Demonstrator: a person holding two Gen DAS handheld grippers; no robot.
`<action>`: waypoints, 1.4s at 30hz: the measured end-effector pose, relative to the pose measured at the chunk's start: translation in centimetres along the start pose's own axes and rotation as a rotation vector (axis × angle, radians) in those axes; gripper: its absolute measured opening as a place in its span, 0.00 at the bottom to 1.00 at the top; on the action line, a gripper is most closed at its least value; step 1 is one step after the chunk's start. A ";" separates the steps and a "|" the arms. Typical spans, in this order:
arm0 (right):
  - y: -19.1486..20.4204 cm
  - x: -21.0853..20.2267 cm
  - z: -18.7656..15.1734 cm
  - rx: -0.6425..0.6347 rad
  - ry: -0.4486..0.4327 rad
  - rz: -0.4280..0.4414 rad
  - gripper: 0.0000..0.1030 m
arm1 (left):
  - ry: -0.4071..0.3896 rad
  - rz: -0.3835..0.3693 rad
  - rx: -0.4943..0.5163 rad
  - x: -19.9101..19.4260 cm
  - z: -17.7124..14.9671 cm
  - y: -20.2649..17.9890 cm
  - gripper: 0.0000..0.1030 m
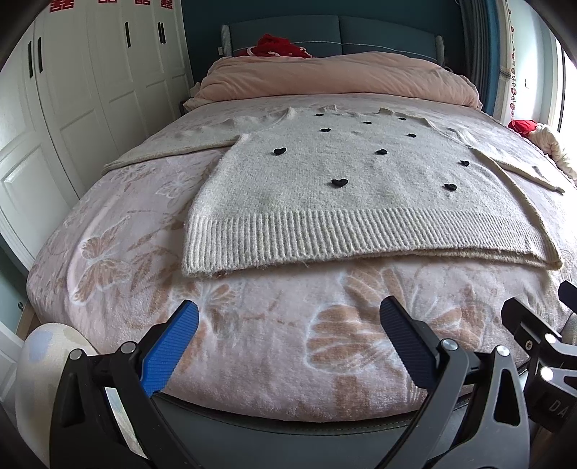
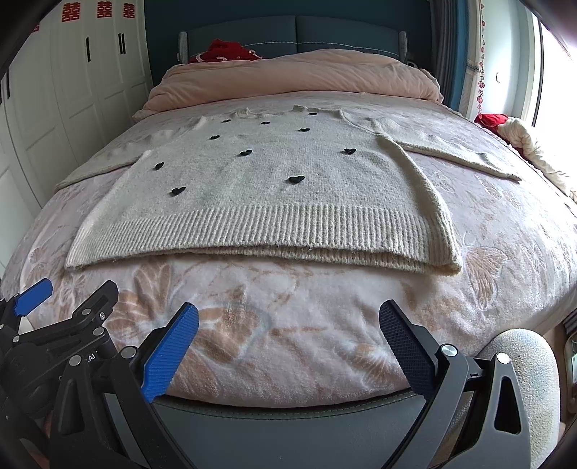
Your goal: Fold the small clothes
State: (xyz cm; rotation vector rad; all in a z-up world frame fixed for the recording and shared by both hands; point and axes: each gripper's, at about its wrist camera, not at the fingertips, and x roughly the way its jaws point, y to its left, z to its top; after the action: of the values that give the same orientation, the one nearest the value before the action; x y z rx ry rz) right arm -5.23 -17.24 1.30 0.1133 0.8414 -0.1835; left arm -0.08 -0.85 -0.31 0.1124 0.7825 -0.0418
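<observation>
The left gripper (image 1: 288, 317) is being held with its jaws spread wide and nothing between them, above the near edge of the bed; the right gripper (image 2: 288, 319) is being held the same way just beside it, also gaping and empty. Both are being kept clear of the pink butterfly-patterned blanket (image 1: 274, 324) below them. Farther in, a cream knitted sweater (image 1: 346, 180) with small black hearts (image 1: 339, 183) is being displayed flat on the blanket, ribbed hem toward the grippers, sleeves spread out to either side, apart from both tools. Beyond it, a pink duvet (image 1: 324, 75) is being bunched against a dark blue headboard (image 1: 360, 32), where something red (image 1: 279, 47) is lying. White wardrobe doors (image 1: 90, 83) are being seen at the left.
</observation>
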 end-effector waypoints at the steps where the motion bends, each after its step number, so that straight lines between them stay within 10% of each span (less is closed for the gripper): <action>1: 0.0 0.0 0.0 -0.001 0.000 -0.001 0.95 | 0.001 -0.001 0.000 0.0 0.0 0.0 0.95; 42: -0.1 0.2 -0.4 0.001 0.011 0.003 0.95 | 0.003 0.007 0.011 0.3 -0.2 -0.2 0.95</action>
State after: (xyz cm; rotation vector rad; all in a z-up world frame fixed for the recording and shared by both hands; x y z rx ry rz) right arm -5.35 -17.31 0.88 0.1170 0.8516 -0.1810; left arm -0.05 -0.98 -0.71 0.1254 0.7848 -0.0390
